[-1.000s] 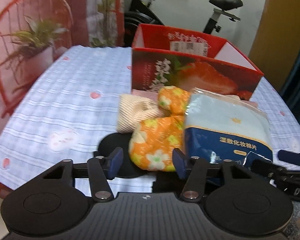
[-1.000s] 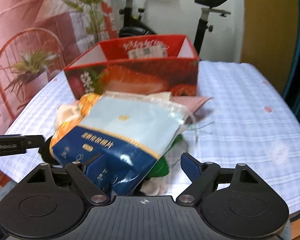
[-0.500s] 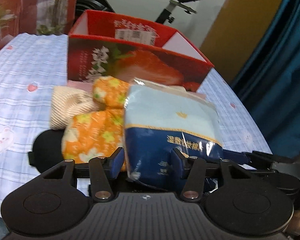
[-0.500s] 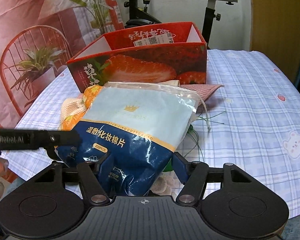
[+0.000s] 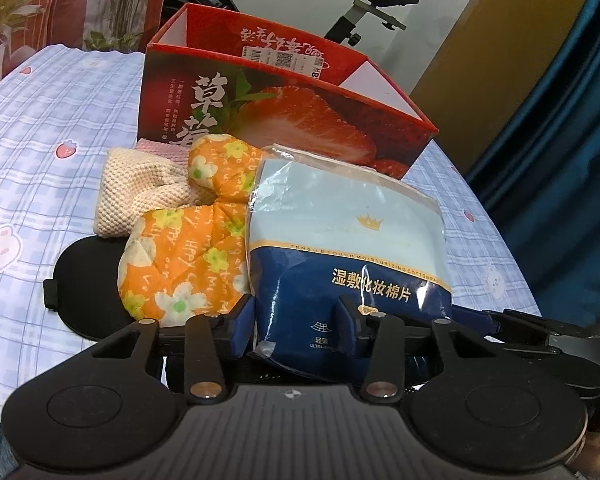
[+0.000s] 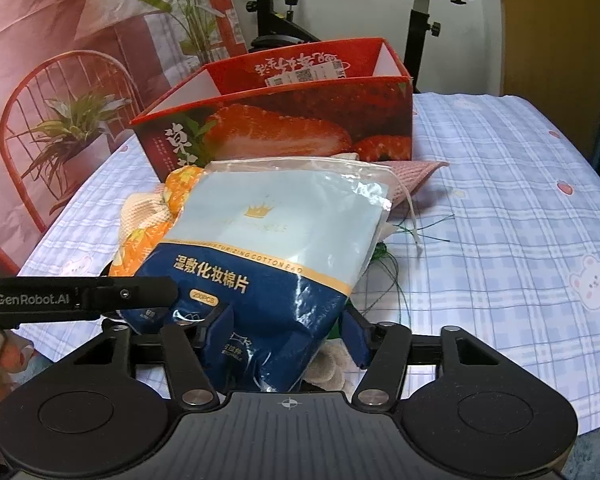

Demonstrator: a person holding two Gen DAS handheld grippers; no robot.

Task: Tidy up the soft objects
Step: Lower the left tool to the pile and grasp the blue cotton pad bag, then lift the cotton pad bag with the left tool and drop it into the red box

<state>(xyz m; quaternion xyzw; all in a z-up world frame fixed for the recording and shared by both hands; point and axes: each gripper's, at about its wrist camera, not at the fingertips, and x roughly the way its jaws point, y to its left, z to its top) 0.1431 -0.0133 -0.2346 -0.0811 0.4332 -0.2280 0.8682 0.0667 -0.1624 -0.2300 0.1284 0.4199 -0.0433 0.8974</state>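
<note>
Both closing on the slippery cotton pad bag [image 5: 348, 248] at lower centre, in front of the strawberry box [image 5: 284, 100]: left gripper [image 5: 296, 320] and right gripper [image 6: 284, 332] pinching its bottom corners. Risked film slipping out, or dragging the orange floral pouch [image 5: 184, 256] along

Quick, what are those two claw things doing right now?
Left gripper: jaws closing, pads against the cotton pad bag's near end.
Right gripper: jaws closing around the same bag; firm grip cannot be told.
</note>
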